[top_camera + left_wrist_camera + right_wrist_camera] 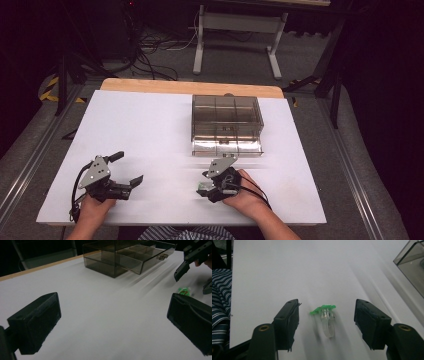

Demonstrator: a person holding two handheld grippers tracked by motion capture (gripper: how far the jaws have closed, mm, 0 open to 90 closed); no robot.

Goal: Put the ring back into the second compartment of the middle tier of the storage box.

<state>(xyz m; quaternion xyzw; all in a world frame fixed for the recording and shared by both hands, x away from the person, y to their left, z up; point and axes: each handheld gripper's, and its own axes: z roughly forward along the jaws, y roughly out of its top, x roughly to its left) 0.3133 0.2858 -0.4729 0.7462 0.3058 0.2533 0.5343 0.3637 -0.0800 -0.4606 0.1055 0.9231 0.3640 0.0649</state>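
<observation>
While the left gripper (131, 170) is held wide open over the white table (150, 130), the green-topped ring (326, 315) is flanked, untouched, by the right gripper's (327, 322) parted jaws.

Seen from above, the right gripper (207, 186) and the hand behind it cover most of the small green-topped ring (201, 190), leaving a green sliver. The smoky drawer box (412, 263) is cut off by the right gripper view's edge; its compartments' contents (227, 131) are too small to make out.
</observation>
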